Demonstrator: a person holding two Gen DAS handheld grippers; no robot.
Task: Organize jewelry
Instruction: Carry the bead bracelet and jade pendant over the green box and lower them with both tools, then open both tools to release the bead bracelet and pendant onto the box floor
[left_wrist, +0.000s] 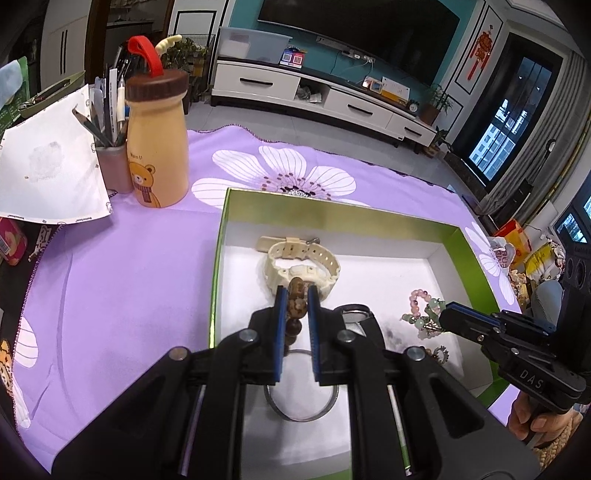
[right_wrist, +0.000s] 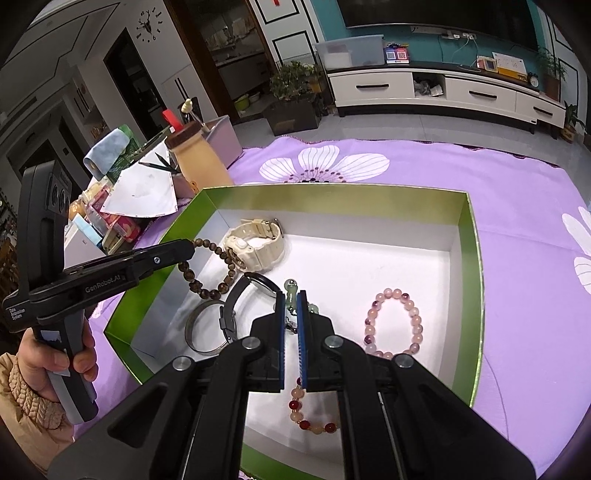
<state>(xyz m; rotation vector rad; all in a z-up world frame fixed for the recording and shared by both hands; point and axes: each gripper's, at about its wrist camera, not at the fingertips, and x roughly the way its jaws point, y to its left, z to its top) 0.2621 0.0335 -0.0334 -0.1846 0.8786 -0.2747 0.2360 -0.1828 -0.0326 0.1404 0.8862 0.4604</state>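
A green box (left_wrist: 402, 221) (right_wrist: 469, 236) with a white floor holds the jewelry. My left gripper (left_wrist: 296, 291) (right_wrist: 190, 245) is shut on a brown bead bracelet (left_wrist: 296, 301) (right_wrist: 218, 254), held above the box's left side beside a cream watch (left_wrist: 295, 264) (right_wrist: 258, 243). My right gripper (right_wrist: 294, 299) (left_wrist: 445, 314) is shut on a green bead bracelet (right_wrist: 290, 290) (left_wrist: 424, 314) near the box's middle. A pink bead bracelet (right_wrist: 393, 323), a red and peach bead bracelet (right_wrist: 314, 421), a metal bangle (right_wrist: 203, 328) (left_wrist: 301, 398) and a black watch (right_wrist: 240, 299) lie on the box floor.
The box sits on a purple flowered cloth (left_wrist: 122, 258) (right_wrist: 524, 295). A tan bear bottle (left_wrist: 157, 136), a pen cup (left_wrist: 112, 166) and white paper (left_wrist: 48, 170) stand at the table's left. A TV cabinet (right_wrist: 443, 90) is across the room.
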